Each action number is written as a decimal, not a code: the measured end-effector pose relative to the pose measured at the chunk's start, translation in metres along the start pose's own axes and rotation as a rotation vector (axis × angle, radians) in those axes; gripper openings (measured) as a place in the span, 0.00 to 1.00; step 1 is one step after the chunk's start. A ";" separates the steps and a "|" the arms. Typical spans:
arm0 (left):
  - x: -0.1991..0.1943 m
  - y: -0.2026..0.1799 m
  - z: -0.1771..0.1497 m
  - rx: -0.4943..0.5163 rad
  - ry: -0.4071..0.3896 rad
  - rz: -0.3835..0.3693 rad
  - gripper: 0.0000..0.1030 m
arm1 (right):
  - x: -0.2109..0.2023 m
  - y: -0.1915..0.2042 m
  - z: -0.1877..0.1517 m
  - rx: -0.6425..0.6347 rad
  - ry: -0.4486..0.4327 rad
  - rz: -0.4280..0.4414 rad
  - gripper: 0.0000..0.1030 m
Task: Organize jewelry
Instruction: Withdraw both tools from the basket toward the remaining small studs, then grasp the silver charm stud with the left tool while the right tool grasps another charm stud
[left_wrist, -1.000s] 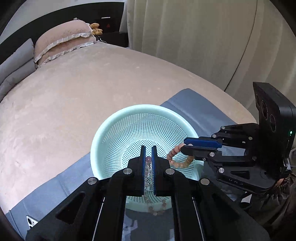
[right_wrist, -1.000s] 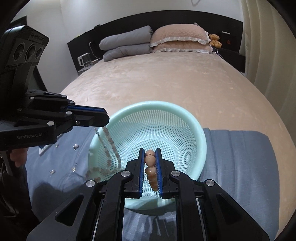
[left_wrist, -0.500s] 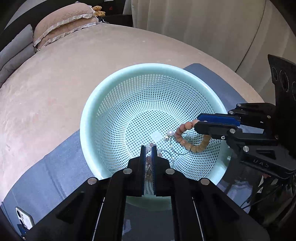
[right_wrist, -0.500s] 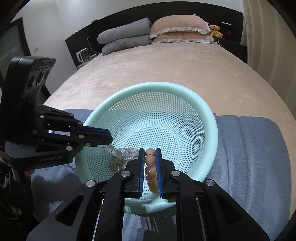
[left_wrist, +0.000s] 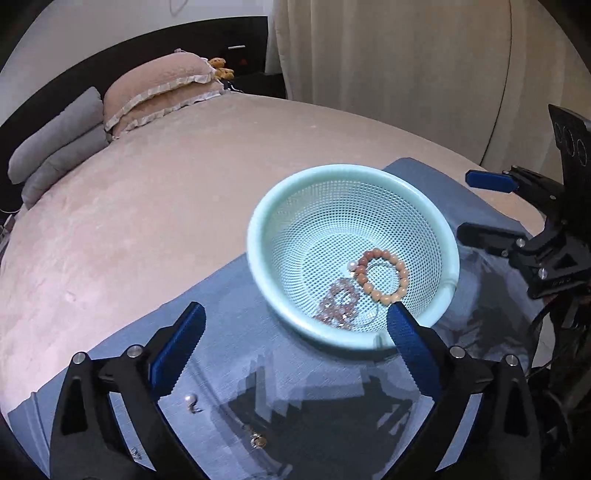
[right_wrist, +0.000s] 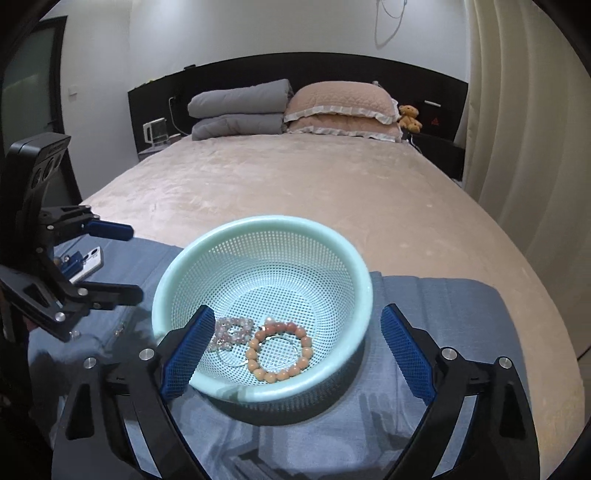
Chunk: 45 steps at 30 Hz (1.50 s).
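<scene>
A mint green perforated basket (left_wrist: 258, 236) (right_wrist: 365, 280) stands on a blue cloth (left_wrist: 229, 291) (right_wrist: 443, 332) on the bed. Inside lie an orange bead bracelet (left_wrist: 382, 275) (right_wrist: 279, 350), a pale pink bead bracelet (left_wrist: 338, 302) (right_wrist: 232, 332) and a thin silver ring. My left gripper (left_wrist: 295, 347) (right_wrist: 118, 258) is open and empty, near the basket's near-left side. My right gripper (right_wrist: 297, 352) (left_wrist: 480, 206) is open and empty, just in front of the basket. A pearl earring (left_wrist: 191, 400) and small gold pieces (left_wrist: 258, 439) lie on the cloth under the left gripper.
The beige bedspread (right_wrist: 295, 184) stretches behind, with grey and pink pillows (right_wrist: 295, 110) and a small teddy bear (right_wrist: 409, 117) at the black headboard. A phone (right_wrist: 90, 260) lies on the cloth's left end. Curtains (left_wrist: 406, 74) hang on the right.
Both grippers have opened and pulled back up from the basket. The pink bracelet and the orange bracelet, held before, now lie in the basket's bottom.
</scene>
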<state>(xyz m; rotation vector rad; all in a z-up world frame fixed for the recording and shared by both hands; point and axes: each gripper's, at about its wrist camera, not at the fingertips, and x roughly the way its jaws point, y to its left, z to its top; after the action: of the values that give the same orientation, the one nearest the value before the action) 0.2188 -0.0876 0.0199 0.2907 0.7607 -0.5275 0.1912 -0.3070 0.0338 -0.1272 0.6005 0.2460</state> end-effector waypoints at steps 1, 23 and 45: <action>-0.008 0.006 -0.006 0.001 0.000 0.010 0.94 | -0.005 0.001 -0.001 -0.007 -0.001 -0.009 0.85; -0.092 0.085 -0.140 -0.135 0.093 0.189 0.94 | -0.005 0.145 -0.002 -0.383 0.032 0.281 0.85; -0.023 0.079 -0.198 -0.161 0.106 -0.004 0.75 | 0.120 0.230 -0.037 -0.313 0.289 0.431 0.62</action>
<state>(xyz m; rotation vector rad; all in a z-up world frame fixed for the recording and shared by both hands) 0.1345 0.0712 -0.0962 0.1689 0.9018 -0.4539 0.2055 -0.0699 -0.0760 -0.3401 0.8723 0.7487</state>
